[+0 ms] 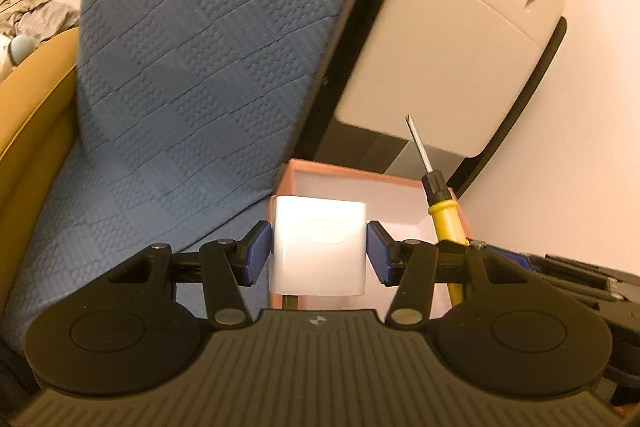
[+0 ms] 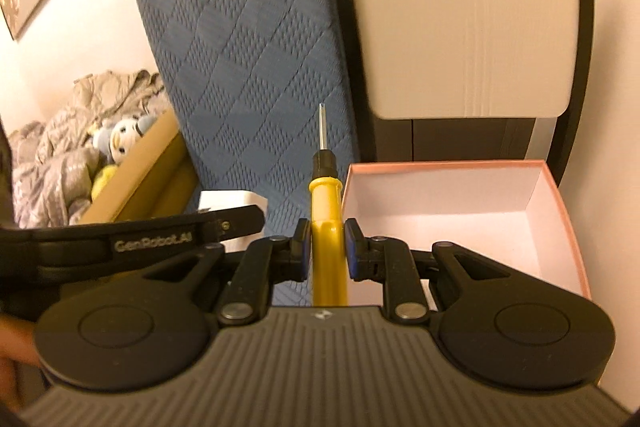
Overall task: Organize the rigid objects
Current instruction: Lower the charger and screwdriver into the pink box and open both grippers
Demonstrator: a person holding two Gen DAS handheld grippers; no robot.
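Note:
My left gripper (image 1: 319,253) is shut on a white charger block (image 1: 319,245), held in front of an open pink box (image 1: 360,179). My right gripper (image 2: 327,247) is shut on a yellow-handled screwdriver (image 2: 326,211), tip pointing up, just left of the pink box (image 2: 560,211). The screwdriver also shows in the left wrist view (image 1: 442,215), at the box's right side. The left gripper's body (image 2: 152,233) and the white block (image 2: 232,201) show at left in the right wrist view. The box's visible inside is white and bare.
A blue quilted cushion (image 1: 192,67) stands upright behind and left of the box. A beige and black unit (image 2: 464,19) rises behind the box. A brown cardboard box (image 2: 136,171) with plush toys and a crumpled grey jacket (image 2: 52,171) sits at left.

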